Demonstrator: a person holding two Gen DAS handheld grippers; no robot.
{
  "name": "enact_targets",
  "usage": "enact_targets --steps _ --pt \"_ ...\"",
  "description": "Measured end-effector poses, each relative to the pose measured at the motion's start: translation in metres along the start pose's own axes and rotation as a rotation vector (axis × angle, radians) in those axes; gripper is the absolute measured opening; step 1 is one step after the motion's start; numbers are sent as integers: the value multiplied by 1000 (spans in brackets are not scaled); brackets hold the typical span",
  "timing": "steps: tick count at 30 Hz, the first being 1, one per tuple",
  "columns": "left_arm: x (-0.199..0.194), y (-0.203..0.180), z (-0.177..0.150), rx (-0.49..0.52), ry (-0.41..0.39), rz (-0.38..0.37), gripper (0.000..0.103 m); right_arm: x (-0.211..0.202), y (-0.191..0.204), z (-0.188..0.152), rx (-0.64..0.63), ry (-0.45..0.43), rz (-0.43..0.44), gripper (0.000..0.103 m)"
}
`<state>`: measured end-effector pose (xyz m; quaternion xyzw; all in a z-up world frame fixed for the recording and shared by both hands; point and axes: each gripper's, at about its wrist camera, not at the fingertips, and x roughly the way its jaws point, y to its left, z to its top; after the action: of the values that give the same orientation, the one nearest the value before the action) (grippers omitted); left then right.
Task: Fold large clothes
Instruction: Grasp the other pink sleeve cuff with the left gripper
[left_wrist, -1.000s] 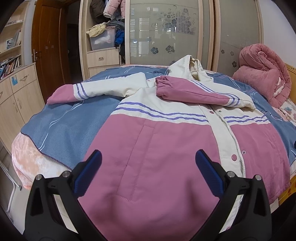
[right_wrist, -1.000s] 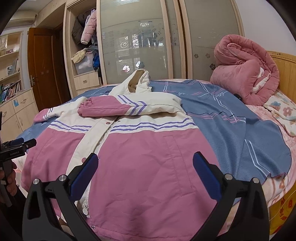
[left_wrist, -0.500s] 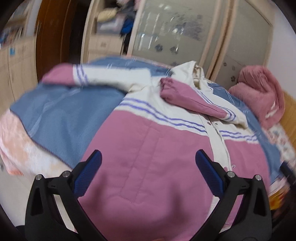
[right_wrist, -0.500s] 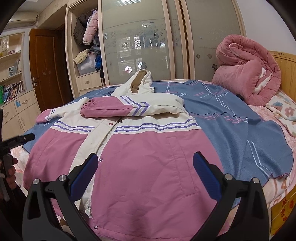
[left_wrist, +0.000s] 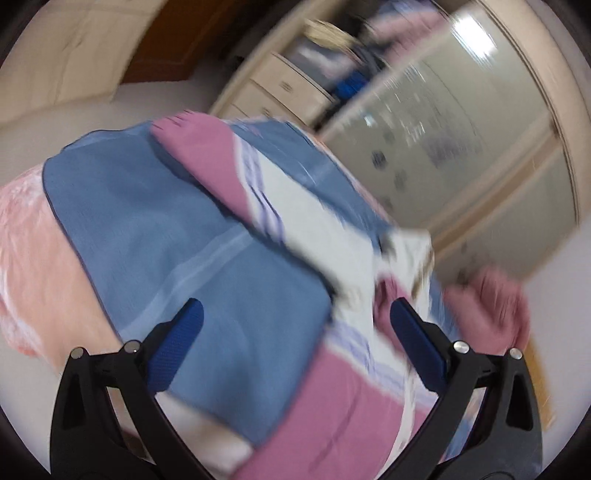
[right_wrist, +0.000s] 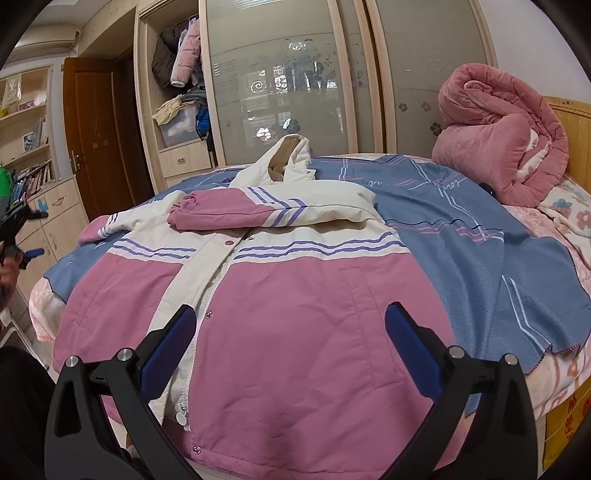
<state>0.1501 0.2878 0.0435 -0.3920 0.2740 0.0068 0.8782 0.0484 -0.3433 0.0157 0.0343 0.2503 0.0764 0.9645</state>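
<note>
A pink-and-cream padded jacket (right_wrist: 280, 295) lies face up across the bed's (right_wrist: 561, 236) near edge, soft and bulky, best gripped by its outstretched sleeve cuff (left_wrist: 192, 136); left gripper (left_wrist: 295, 325) and right gripper (right_wrist: 288, 332) both gape wide, empty.

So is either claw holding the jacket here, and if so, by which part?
Nothing is held. The left claw and right claw are both open, with the jacket lying flat on the bed.

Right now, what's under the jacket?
The jacket lies on a blue blanket, which covers a pink floral sheet. Whatever sits directly beneath the jacket's body is covered.
</note>
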Motion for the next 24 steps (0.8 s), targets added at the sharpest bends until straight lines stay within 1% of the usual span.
enact_targets --steps 3,5,6,9,12,13,14,15,18,21,22,23,24 --pt "16 37 39 -96 -41 -26 101 2 0 0 3 6 7 102" --pt "35 57 63 -134 -35 -51 101 4 1 0 3 11 8 102" --pt "43 63 71 -143 -28 -49 100 5 2 0 3 14 10 102" --pt "74 82 92 -157 2 -44 100 9 4 1 3 20 11 102" --pt "97 104 110 -181 5 24 100 6 5 4 13 -11 8 102" --pt "106 113 114 -214 12 23 100 6 5 5 15 -18 8 102" --pt "114 121 118 -251 22 5 99 7 5 5 18 -17 4 102" --pt "119 125 121 -264 22 -4 99 9 5 5 19 -15 0 102" --pt "137 127 136 -236 15 17 94 15 6 5 14 1 -7 102" --pt "154 132 149 -237 19 23 91 22 8 5 3 22 -14 102" --pt "160 135 154 -238 25 30 86 23 9 5 2 25 -15 102" --pt "166 136 156 -241 31 38 73 25 9 5 0 28 -16 102" --pt "171 138 159 -250 28 59 63 27 10 5 -2 33 -18 102"
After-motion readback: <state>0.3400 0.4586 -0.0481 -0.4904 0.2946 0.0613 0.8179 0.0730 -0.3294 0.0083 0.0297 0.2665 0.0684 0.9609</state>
